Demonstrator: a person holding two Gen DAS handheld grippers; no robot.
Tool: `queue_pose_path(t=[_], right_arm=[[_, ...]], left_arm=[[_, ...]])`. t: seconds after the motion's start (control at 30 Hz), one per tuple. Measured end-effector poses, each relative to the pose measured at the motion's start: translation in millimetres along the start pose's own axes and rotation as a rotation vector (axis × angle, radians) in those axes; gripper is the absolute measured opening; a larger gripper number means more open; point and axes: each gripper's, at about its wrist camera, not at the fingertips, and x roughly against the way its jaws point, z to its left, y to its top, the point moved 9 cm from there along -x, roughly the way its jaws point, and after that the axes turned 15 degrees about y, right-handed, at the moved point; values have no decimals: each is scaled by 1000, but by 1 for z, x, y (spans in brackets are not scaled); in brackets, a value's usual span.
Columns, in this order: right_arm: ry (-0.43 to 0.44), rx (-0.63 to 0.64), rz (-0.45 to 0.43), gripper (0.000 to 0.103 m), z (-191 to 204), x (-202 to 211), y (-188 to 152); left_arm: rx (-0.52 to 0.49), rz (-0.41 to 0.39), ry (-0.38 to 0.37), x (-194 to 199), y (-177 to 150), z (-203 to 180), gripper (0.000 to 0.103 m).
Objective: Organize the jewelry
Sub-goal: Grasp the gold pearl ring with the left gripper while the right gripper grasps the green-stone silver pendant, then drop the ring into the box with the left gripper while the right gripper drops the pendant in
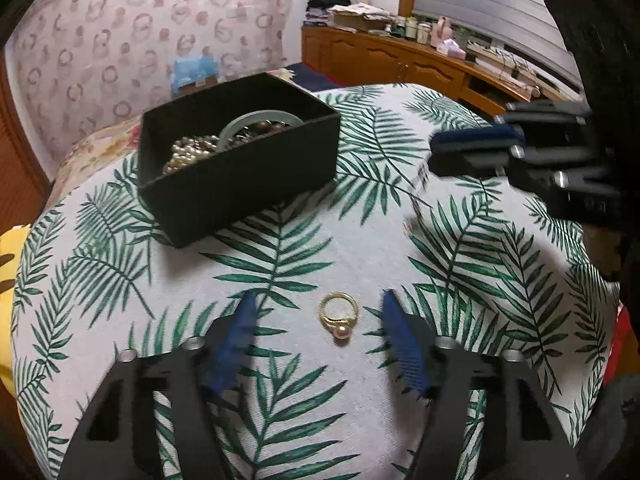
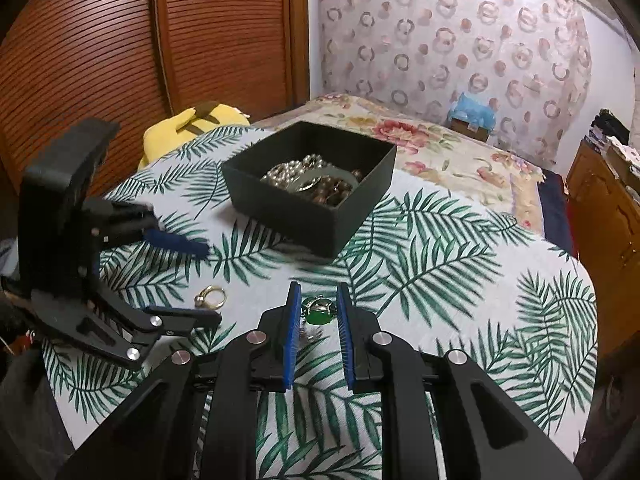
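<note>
Leafy cloth (image 1: 360, 240): gold ring (image 1: 339, 316) between left gripper (image 1: 318, 312) fingers (untouched)

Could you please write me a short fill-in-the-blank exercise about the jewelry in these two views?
1. The gold ring lying between the left gripper's open jaws carries a single ____.
2. The right gripper is shut on a ring with a ____ stone.
3. The pearl strands lie inside a ____ box.

Missing words: pearl; green; black
</note>
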Motion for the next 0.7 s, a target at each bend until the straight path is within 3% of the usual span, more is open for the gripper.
queue_pose_path(t=[0.2,0.23,0.47,0.7], right_arm=[[-10,15,-22,20,-3,6,14],[-11,18,-26,20,-2,7,17],[-14,52,-47,20,3,11,37],[-17,95,-84,20,7,14,68]], left_arm=[[-11,-8,-4,1,0,0,29],[-13,-8,-5,1,0,0,20],[5,-15,-12,2,5,5,19],[51,-73,9,14,32,25,19]])
